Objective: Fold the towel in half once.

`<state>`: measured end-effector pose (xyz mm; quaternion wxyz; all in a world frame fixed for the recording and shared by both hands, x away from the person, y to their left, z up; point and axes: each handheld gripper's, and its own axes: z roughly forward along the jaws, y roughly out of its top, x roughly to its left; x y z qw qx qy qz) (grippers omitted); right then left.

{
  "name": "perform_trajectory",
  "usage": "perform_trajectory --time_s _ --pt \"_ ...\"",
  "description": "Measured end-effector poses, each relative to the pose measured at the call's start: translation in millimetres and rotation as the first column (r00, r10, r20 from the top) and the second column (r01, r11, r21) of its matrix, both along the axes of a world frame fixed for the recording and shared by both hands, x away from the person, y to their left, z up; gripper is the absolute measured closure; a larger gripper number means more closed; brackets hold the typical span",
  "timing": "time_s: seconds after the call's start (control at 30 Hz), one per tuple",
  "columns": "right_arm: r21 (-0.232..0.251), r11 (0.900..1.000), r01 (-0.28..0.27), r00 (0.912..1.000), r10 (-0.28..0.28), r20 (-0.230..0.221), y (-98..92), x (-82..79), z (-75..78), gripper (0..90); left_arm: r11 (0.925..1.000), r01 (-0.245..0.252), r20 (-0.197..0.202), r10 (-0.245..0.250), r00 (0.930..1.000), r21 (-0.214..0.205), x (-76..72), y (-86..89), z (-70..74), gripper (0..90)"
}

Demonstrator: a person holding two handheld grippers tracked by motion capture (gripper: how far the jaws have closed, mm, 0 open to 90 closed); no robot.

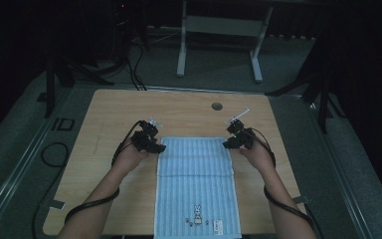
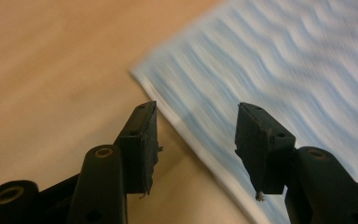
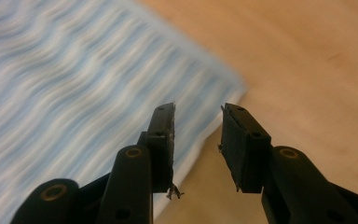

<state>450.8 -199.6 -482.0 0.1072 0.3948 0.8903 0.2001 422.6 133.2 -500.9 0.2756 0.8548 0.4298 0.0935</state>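
A light blue striped towel [image 1: 196, 181] lies flat on the wooden table [image 1: 109, 114], with a small rabbit print and a label near its front edge. My left gripper [image 1: 155, 147] hovers at the towel's far left corner, its jaws apart with nothing between them. The towel's edge [image 2: 279, 79] runs under the left gripper [image 2: 196, 140]. At the far right corner my right gripper [image 1: 227, 143] also stands open and empty. In the right gripper view the towel corner [image 3: 98, 88] lies below the right gripper [image 3: 198, 140], not touched by the pads.
A round cable hole [image 1: 217, 106] sits in the table near its far edge. Cables trail from both grippers along the forearms. Behind the table stands a white desk frame [image 1: 219, 30] on a dark floor, with loose cables at the left.
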Motion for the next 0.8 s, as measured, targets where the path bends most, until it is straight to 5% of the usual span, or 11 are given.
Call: perform_trajectory --time_s 0.07,0.27,0.37,0.5,0.63,0.8 --pt "-0.022 0.9994 0.028 0.9996 -0.028 0.003 2.1 12.5 -4.5 64.0 0.9992 -0.029 -0.01 0.029 0.9995 0.026 12.1 0.1 -5.6 48.8" --pt "-0.052 0.9961 0.071 0.9953 -0.074 -0.062 8.2 38.0 -22.9 56.0 0.9944 -0.102 -0.06 0.101 0.9931 -0.024 36.2 2.4 -23.2 49.1" --pt "-0.07 0.9941 0.083 0.993 -0.088 -0.078 7.8 44.1 -30.4 55.8 0.9958 -0.089 -0.077 0.087 0.9933 -0.021 41.0 -0.5 -28.6 50.6" --pt "-0.031 0.9962 0.082 0.9916 -0.084 -0.098 7.3 44.6 -36.5 57.7 0.9968 -0.08 -0.068 0.08 0.9945 0.01 40.8 -9.0 -33.0 50.8" --pt "-0.055 0.9961 0.069 0.9925 -0.074 -0.097 11.6 42.7 -40.2 67.4 0.9967 -0.075 -0.046 0.076 0.996 0.032 38.8 -17.2 -33.1 54.2" --pt "-0.071 0.9967 0.04 0.9927 -0.048 -0.11 19.3 39.6 -39.1 83.6 0.999 -0.022 -0.064 0.024 0.9977 0.04 35.8 -25.2 -31.5 80.3"
